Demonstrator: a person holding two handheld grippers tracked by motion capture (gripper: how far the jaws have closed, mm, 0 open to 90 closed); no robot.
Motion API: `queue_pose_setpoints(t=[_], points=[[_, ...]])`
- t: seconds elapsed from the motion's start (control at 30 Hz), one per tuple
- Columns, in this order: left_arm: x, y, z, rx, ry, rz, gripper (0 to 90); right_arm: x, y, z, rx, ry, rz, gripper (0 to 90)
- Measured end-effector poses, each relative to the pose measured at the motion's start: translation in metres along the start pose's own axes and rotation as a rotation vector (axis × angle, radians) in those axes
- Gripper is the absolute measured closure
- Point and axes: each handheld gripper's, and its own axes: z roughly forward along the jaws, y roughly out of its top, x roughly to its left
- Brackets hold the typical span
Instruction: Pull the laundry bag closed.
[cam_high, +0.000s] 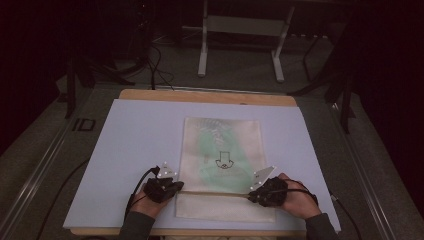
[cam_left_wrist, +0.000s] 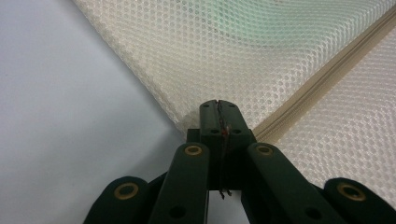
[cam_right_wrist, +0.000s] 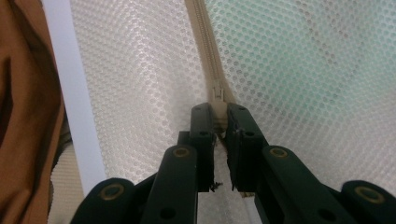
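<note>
High view: our left tongs (cam_high: 176, 187) pinch the mesh bag's (cam_high: 222, 150) edge, our right tongs (cam_high: 252, 192) clamp its zipper (cam_right_wrist: 210, 56); the bag's print is unreadable.

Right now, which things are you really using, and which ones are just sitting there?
In use:
mesh bag
its zipper
zipper pull, nipped by the right gripper
left gripper, shut at the bag's edge

Just there:
white sheet
wooden table
metal stand behind
</note>
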Motion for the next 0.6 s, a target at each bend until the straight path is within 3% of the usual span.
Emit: queue_pose_setpoints(t=[0.6], points=[[0.0001, -0.0001, -0.0001, 0.000, -0.001, 0.000, 89.3, -0.0033, -0.0104, -0.0054, 0.003, -0.008, 0.026, 82.3]])
